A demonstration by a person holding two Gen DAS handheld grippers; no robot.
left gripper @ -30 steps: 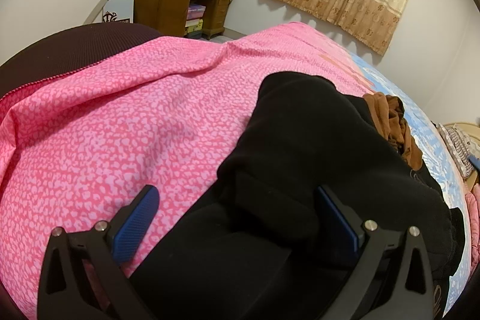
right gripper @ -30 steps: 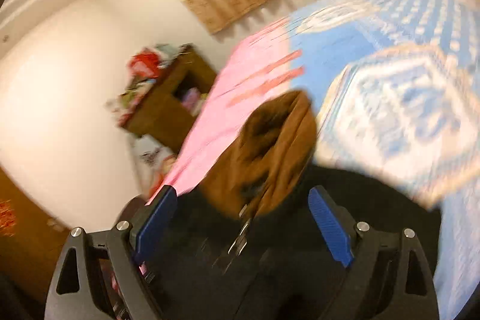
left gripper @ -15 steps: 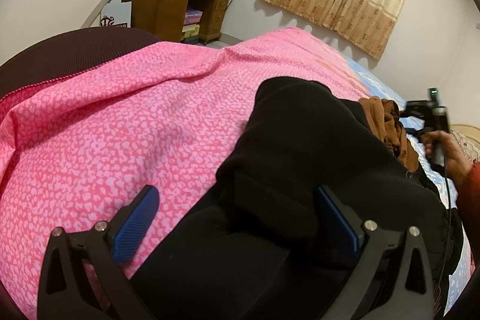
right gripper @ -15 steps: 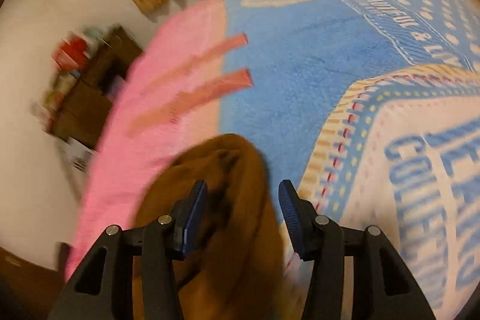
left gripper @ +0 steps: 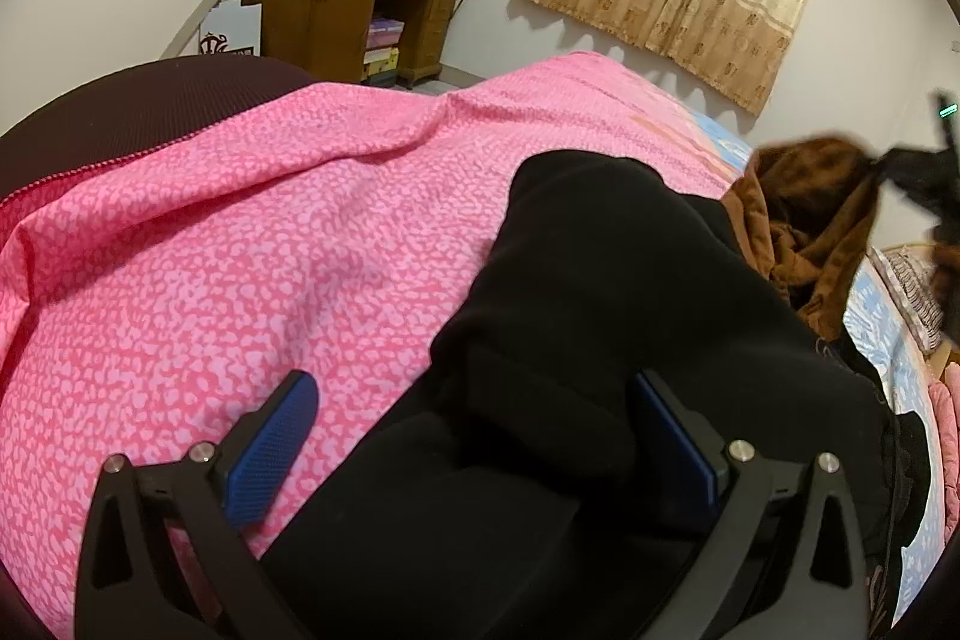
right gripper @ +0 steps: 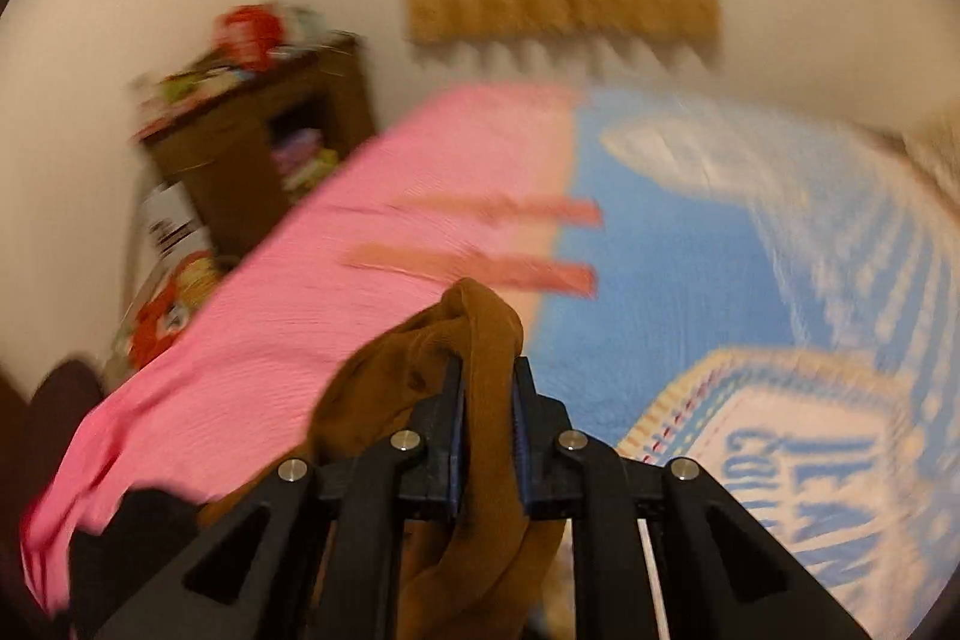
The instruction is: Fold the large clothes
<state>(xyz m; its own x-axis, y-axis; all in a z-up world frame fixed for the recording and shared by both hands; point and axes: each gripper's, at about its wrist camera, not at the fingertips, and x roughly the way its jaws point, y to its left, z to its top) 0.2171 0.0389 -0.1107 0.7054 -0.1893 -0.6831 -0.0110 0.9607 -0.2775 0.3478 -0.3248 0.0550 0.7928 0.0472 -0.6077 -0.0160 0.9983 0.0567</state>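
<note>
The left gripper [left gripper: 471, 436] is built from matte black plastic frames with triangular cut-outs, and its two fingers are faced with blue pads [left gripper: 271, 451] of dimpled, textured rubber. Round silver screws [left gripper: 737, 450] are set at the joints of each finger linkage. The right gripper [right gripper: 487, 436] is made to the same pattern: black triangulated frames, silver screw heads [right gripper: 407, 440], and narrow blue pad edges [right gripper: 458, 436] seen along the inner faces of the fingers.

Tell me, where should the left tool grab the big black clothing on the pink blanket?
Probably the thick folded ridge of the black garment lying between the open left tool. Come straight down from above: that raised bunch already sits between the fingers, while the flat fabric around it offers little to pinch.
</note>
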